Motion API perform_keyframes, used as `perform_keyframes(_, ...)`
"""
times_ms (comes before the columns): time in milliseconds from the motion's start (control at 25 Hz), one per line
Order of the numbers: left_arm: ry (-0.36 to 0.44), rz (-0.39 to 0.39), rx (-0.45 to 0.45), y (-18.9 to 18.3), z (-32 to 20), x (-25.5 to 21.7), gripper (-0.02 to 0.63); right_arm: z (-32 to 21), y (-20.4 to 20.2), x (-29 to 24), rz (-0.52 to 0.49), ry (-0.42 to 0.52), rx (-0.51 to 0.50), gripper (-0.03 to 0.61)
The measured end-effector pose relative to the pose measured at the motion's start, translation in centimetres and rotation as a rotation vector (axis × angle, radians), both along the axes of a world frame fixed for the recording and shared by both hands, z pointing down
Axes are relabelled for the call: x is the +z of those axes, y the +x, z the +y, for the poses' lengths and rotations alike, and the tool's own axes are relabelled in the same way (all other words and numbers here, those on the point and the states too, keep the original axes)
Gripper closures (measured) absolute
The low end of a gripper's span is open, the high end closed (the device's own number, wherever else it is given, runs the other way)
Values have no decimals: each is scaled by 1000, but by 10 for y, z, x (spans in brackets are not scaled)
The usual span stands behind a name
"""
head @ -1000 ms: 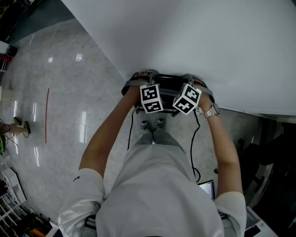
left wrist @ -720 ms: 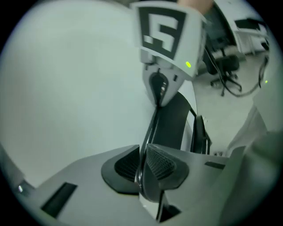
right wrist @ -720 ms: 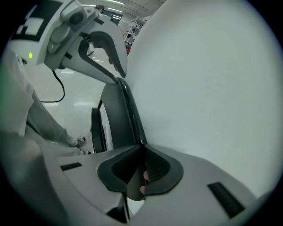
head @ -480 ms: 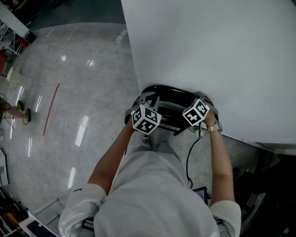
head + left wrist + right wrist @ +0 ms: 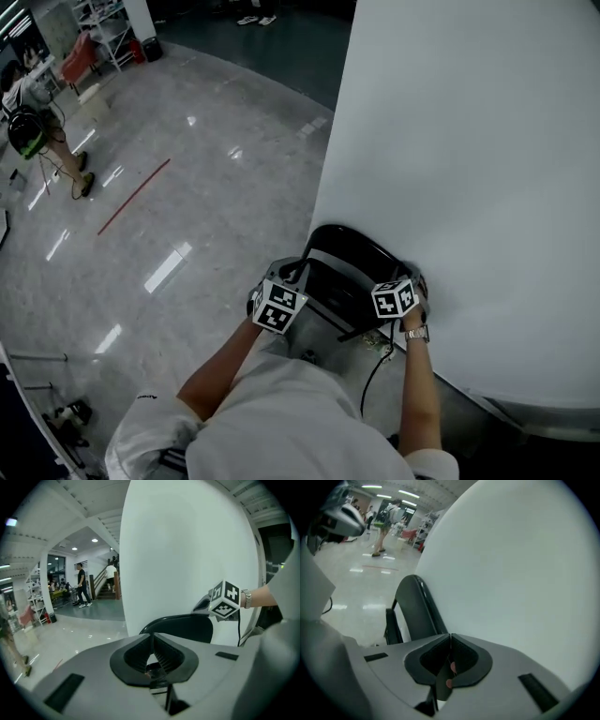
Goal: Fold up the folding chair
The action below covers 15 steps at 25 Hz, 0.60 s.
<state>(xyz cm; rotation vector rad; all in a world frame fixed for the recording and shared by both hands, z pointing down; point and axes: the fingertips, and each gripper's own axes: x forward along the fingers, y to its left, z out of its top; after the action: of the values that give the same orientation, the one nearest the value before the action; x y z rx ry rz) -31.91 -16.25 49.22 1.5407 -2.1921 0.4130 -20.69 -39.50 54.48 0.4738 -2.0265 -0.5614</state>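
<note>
- The left gripper (image 5: 151, 638) has just been closing. Its jaws now meet at the tips with nothing visibly pinched between them, just beside the chair's left edge.
- The right gripper (image 5: 450, 637) has its jaws pressed together and looks empty, near the chair's right edge.
- The black folding chair (image 5: 352, 272) stands on the floor (image 5: 187, 187), close against the white wall (image 5: 469, 187). Its seat looks drawn up near the back, so the fold seems largely done. Probably only pressing it flat and leaving it steady remains.
- No container sits near the chair.
- The shelf rack (image 5: 105, 26) far across the room holds items too small to name.
</note>
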Motion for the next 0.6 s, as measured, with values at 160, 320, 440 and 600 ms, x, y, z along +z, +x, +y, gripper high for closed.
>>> perform_keyframes(160,4,25,-196,15,53,-3,584,43,6,-33,-247,-183,-22,572)
perform_keyframes(320,-5,16,-384,25,112,1,595,119,-9,-44,-409,-465,-143,575)
perform_keyframes(440,9,8,-500,32,157,2,601,181,-19,-60,-483,-617,-255,575)
perform_keyframes(600,57,-24,-644,41,219,-16,603,261,-27,-87,-522,-739,-416,575)
